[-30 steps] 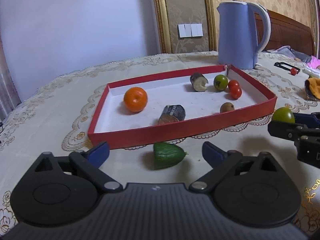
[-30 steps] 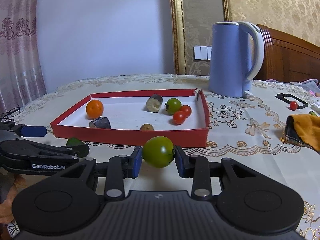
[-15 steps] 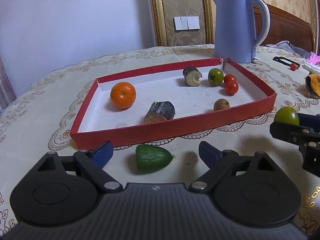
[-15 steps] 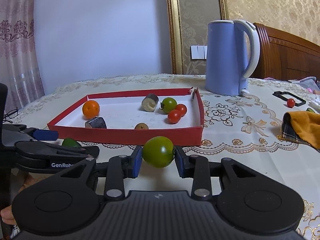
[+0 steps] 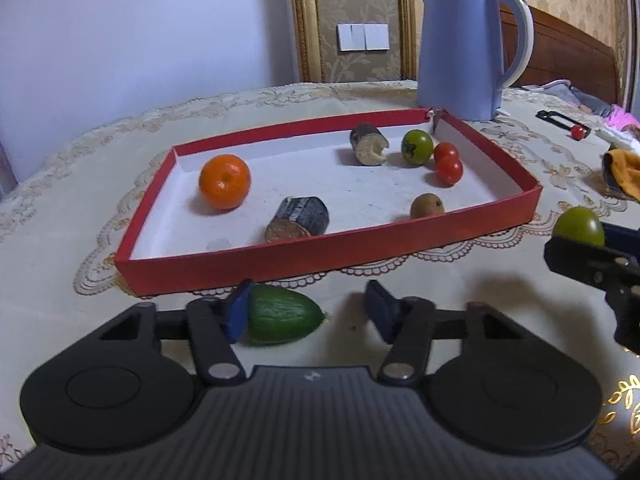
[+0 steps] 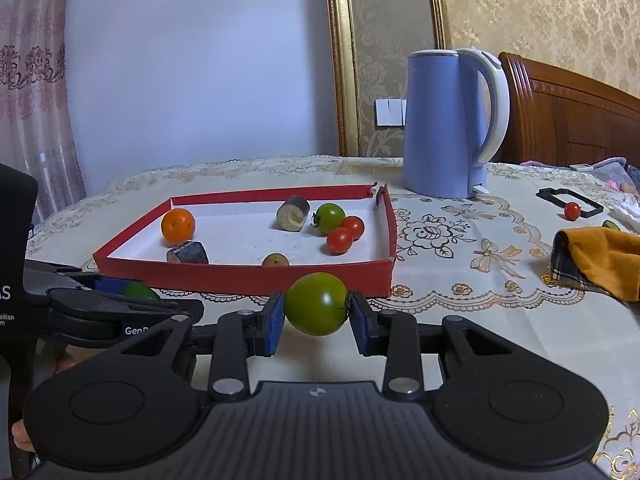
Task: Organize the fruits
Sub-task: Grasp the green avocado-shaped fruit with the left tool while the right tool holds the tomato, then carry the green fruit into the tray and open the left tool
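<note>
A red tray with a white floor holds an orange, two eggplant pieces, a green tomato, two red cherry tomatoes and a small brown fruit. A green cucumber end lies on the tablecloth in front of the tray, between the fingers of my open left gripper; the left pad touches it. My right gripper is shut on a green tomato and holds it above the cloth, in front of the tray's right end.
A blue kettle stands behind the tray's right corner. At the right lie an orange cloth, a black frame and a red cherry tomato. The left gripper shows low on the right wrist view's left.
My left gripper has moved forward and around the cucumber end, its fingers closing in somewhat. The right gripper still holds the green tomato and has moved slightly nearer the tray.
</note>
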Tool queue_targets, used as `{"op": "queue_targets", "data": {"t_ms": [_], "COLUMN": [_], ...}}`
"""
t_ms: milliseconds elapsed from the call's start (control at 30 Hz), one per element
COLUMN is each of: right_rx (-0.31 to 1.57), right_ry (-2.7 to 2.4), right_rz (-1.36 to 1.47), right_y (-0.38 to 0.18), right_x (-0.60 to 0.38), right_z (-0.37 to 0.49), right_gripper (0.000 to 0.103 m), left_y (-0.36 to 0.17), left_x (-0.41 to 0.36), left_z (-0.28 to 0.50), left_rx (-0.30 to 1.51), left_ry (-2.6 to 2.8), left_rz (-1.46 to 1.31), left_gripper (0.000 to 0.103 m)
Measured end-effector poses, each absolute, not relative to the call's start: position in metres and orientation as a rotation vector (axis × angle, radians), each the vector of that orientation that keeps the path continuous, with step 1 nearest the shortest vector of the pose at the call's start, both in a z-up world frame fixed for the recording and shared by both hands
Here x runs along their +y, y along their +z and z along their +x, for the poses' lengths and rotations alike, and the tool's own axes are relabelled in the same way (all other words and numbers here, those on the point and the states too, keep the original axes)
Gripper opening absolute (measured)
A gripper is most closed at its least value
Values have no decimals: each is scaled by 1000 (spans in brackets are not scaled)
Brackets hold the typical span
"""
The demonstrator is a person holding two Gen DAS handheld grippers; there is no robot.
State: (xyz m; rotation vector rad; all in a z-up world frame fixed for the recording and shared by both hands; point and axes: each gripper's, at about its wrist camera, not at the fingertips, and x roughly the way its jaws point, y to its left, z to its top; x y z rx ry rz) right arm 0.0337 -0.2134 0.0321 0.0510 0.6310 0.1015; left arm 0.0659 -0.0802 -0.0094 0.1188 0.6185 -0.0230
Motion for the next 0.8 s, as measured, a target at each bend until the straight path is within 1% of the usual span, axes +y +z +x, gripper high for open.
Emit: {"op": "queue_targets", "data": {"t_ms": [33,100,167,433,800], "right_rx": [631,631,630,634,623], "right_ry": [102,103,102,107,113], "right_rz": [51,52,53,55,62], "right_y": [32,32,31,30,31], "right_x": [-214,-214,-214,-212,-211], "right_z": [34,34,34,33,30], "right_gripper": [34,34,34,34,34], "left_y": [-9,-8,-6,-1,33], "left_x": [-80,-79,-76,-66,-49], "left_z": [66,65,65,64,48], "left_rx": [616,612,608,615,523], "left_ry": [-19,-8,0,-15,-14], "left_rz": [123,125,118,85,80], "left_gripper": [48,36,30,29,29]}}
